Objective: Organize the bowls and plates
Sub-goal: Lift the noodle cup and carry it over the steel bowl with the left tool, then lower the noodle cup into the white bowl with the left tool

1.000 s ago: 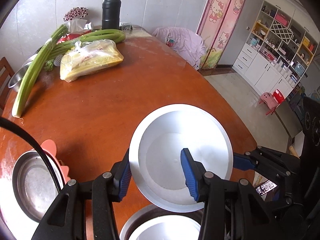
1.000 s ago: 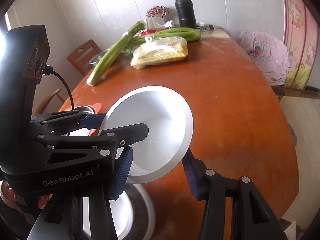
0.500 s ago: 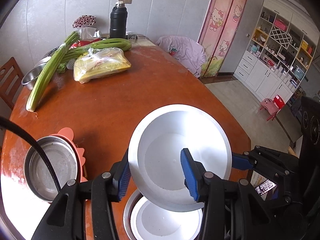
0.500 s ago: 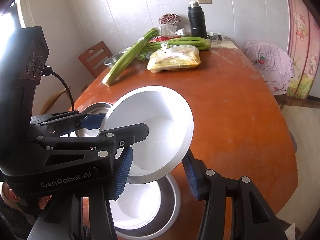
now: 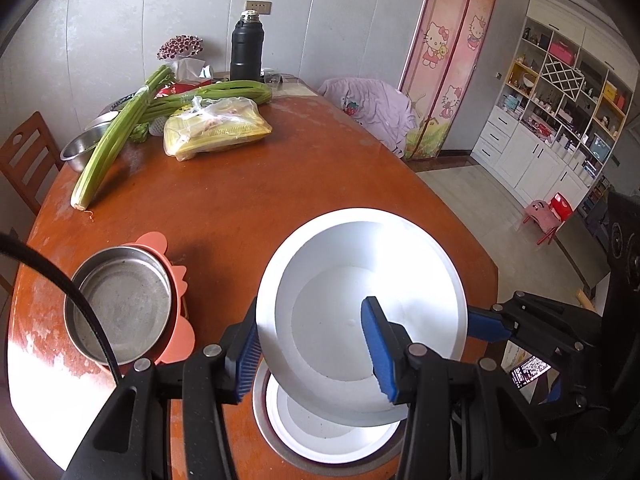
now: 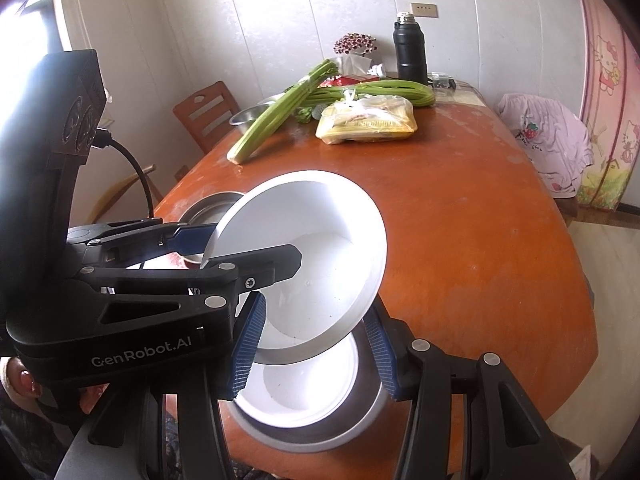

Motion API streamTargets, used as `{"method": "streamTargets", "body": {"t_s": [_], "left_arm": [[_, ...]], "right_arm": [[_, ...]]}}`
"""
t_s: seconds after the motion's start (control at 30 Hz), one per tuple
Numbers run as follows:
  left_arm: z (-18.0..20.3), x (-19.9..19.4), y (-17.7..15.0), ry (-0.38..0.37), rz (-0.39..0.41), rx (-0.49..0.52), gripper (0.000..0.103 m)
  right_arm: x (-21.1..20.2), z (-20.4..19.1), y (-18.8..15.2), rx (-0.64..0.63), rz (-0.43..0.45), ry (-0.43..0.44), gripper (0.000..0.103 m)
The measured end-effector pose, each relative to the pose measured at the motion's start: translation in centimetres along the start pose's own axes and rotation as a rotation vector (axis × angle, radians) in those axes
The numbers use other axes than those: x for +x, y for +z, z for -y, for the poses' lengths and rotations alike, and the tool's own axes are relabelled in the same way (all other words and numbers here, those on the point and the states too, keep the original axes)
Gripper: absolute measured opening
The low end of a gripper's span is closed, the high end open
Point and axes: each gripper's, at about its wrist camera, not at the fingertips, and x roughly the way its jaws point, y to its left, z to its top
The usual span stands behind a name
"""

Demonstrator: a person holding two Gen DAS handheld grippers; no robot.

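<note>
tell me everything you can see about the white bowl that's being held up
The white bowl is round and shallow, with a flat bottom, sloping walls and a thin rim; it looks like white-coated metal with a grey underside. It is empty, tilted and lifted clear of the table. The left gripper pinches its near rim, one blue pad inside and one outside. The right gripper straddles its lower edge, apparently not clamping. It hangs above another white bowl nested in a steel basin.
</note>
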Motion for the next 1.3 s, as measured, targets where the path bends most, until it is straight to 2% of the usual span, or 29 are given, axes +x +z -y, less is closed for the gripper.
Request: {"method": "streamTargets", "body": {"t_s": [0.47,1.3], "left_arm": [[-0.1,-1.1,-2.9,0.010,-0.001,0.000,0.047],[-0.3,0.8,-5.5,0.012,-0.051,-0.014,0.047]], "right_arm": [[-0.4,-1.7,-2.3,-0.013,-0.004,0.008,0.053],[1.4,-1.8,-4.8,-0.004,-0.067,0.014,0.053]]}}
